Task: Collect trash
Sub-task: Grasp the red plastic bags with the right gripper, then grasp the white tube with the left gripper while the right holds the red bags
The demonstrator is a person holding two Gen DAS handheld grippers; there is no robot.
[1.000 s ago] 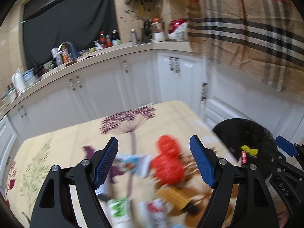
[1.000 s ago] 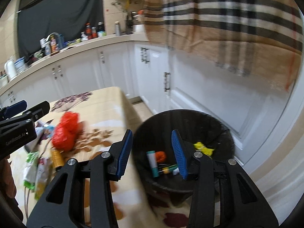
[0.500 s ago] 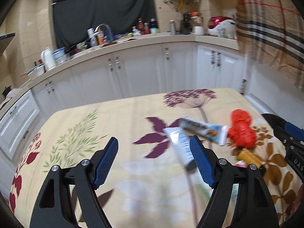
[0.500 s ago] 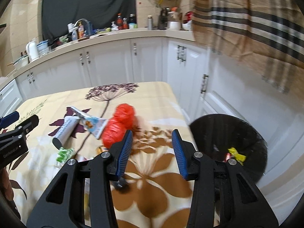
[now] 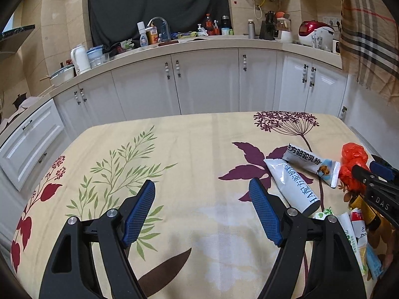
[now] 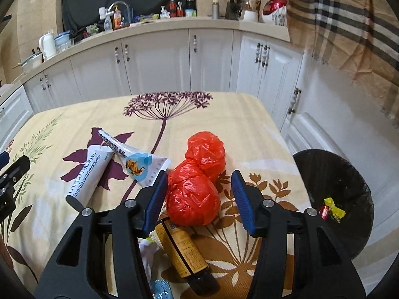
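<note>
Right claw, jaws just widening and empty, should drop squarely over the red bag ahead before I clench.

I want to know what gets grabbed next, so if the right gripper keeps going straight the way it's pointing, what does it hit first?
Most likely the nearer red plastic bag: it sits between the open right gripper pads, untouched. The jaws have just been opening. Depth is unclear, so the amber bottle below could be brushed first.
</note>
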